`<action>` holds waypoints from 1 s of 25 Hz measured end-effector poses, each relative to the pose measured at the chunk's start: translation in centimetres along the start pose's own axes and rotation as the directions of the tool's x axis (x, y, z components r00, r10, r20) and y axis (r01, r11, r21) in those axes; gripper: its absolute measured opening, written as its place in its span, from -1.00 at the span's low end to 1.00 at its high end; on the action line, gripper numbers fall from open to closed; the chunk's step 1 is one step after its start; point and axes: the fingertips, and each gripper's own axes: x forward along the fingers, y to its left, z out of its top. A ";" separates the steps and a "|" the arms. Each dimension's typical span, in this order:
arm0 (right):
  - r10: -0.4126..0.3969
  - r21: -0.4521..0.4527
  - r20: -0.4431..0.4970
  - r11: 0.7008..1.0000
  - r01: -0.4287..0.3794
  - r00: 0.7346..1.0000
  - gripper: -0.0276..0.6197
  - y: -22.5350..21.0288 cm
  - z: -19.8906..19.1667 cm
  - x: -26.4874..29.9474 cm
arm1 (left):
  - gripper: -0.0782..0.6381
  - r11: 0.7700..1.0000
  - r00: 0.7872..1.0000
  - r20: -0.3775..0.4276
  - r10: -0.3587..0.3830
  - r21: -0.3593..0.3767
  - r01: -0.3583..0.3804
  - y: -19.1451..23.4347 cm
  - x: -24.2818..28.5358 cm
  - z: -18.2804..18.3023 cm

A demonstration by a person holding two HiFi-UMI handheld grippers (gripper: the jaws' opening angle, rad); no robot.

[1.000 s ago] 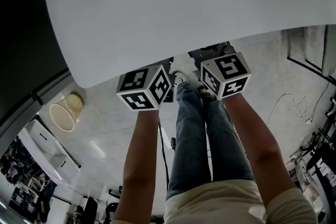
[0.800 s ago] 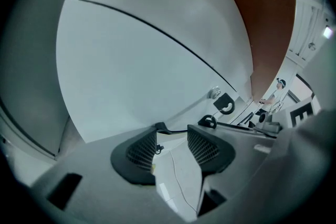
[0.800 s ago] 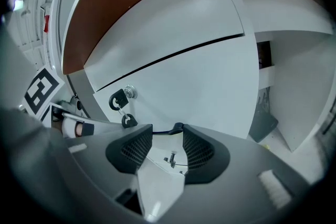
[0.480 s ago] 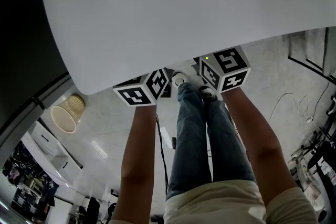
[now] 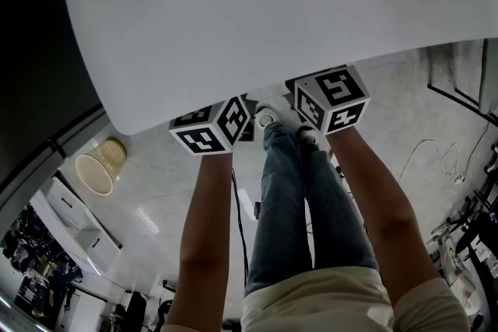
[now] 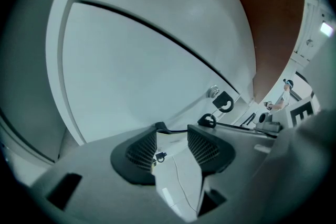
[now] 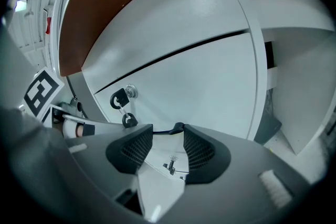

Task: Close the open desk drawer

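White desk (image 5: pixel 272 4) edge now overlaps left gripper (image 6: pixel 172 143) cube.

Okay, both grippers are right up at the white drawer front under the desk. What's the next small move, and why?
Probably ease both forward, flat against the drawer front. The left gripper and right gripper have open, empty jaws facing that panel near the keyed lock, so a push rather than a grip seems fitting.
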 end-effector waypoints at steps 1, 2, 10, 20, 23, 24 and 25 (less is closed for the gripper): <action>-0.003 0.004 -0.003 1.000 0.003 1.000 -0.36 -0.1 -0.1 0.0 | -0.26 1.000 1.000 0.002 0.003 -0.004 -0.003 0.0 0.1 -0.1; -0.006 0.007 -0.005 1.000 0.006 1.000 -0.36 -0.2 -0.2 -0.1 | -0.27 1.000 1.000 0.005 0.009 -0.008 -0.009 0.1 0.0 -0.3; -0.032 0.021 0.003 0.999 0.032 0.999 -0.43 -0.4 -0.9 -3.0 | -0.53 0.997 0.996 0.047 0.077 -0.021 -0.076 -0.7 -2.0 -1.5; -0.045 -0.017 0.029 0.999 0.046 0.999 -0.73 0.1 -1.2 -7.5 | -0.78 0.995 0.993 0.071 0.094 0.005 -0.095 -4.1 -4.3 -3.6; -0.047 -0.031 0.034 0.998 0.048 0.998 -0.80 -0.2 -1.1 -9.0 | -0.78 0.996 0.993 0.078 0.088 0.024 -0.090 -6.0 -4.7 -4.0; -0.052 -0.034 0.035 0.998 0.053 0.998 -0.83 -0.3 -1.1 -9.7 | -0.78 0.996 0.993 0.080 0.085 0.030 -0.088 -6.6 -4.9 -4.1; -0.058 -0.036 0.036 0.998 0.059 0.998 -0.87 -0.3 -1.2 -10.3 | -0.78 0.996 0.993 0.083 0.083 0.036 -0.086 -7.2 -5.2 -4.3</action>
